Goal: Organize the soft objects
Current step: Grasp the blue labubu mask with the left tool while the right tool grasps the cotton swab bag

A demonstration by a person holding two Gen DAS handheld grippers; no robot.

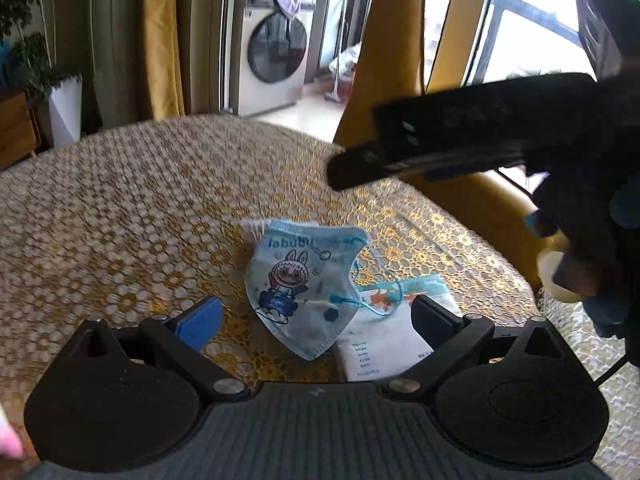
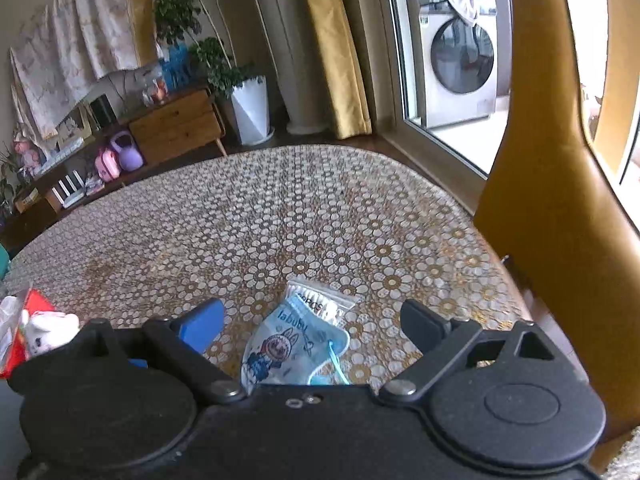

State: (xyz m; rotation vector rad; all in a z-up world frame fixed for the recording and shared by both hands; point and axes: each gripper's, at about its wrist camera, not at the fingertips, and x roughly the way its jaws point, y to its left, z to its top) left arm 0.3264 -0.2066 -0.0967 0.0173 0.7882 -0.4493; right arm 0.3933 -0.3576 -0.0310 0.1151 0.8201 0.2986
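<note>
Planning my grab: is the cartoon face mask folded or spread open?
Folded. The face mask lies flat in a half shape on the tablecloth, one printed side up, its ear loop trailing loose.

definitely someone's home: washing machine (image 2: 460, 56) behind a glass door, gold curtains (image 2: 336, 48), potted plant (image 2: 224, 72), wooden sideboard (image 2: 176, 124) with toys, lace-covered table (image 2: 280, 216).
</note>
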